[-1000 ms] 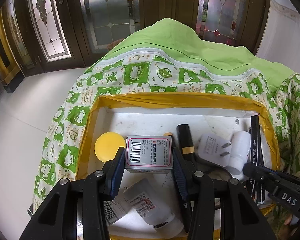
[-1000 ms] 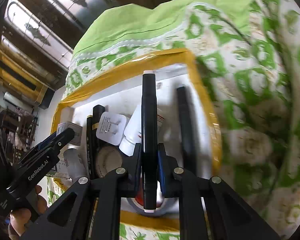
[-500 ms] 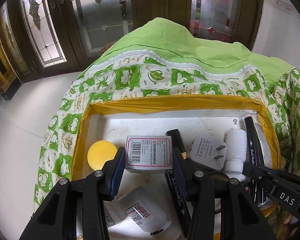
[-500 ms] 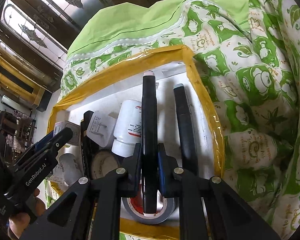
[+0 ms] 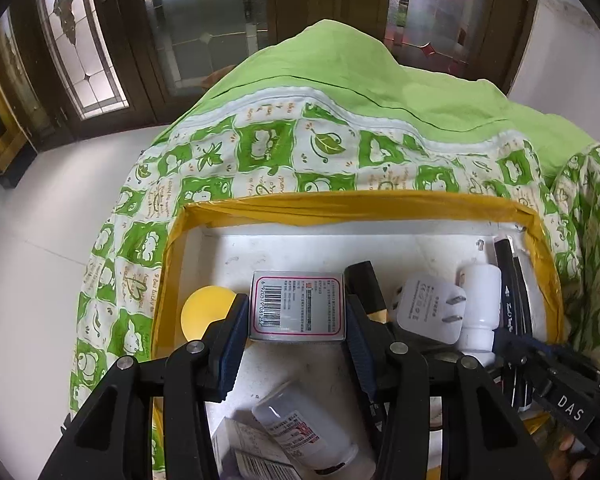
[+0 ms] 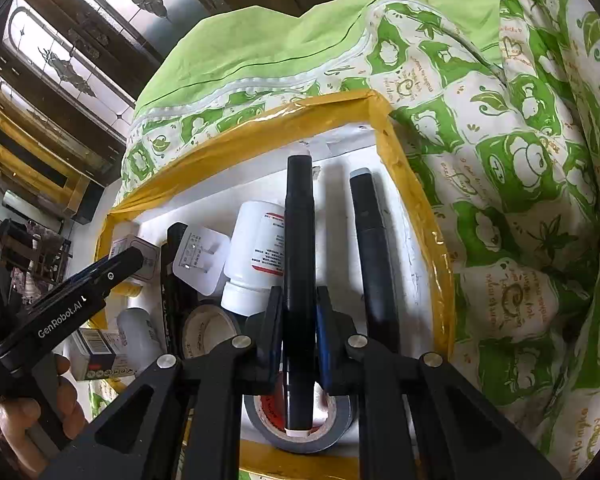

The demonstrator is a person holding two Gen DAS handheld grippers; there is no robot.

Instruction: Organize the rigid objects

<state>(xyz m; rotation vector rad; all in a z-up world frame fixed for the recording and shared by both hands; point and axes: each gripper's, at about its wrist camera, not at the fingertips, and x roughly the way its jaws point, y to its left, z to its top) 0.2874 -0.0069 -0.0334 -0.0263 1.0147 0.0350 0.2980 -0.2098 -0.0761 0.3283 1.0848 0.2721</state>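
The right hand-held gripper (image 6: 299, 332) clamps a black marker (image 6: 299, 280) above the tray (image 6: 416, 208); the left hand-held gripper (image 5: 296, 332) grips a small box (image 5: 297, 306). Crowded contents could snag either; the marker may pivot.

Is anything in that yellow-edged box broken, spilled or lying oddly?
Nothing looks spilled or broken. The tray is simply a jumble: a white bottle lies tipped on its side near the front, and the charger plug rests tilted against another white bottle, prongs up.
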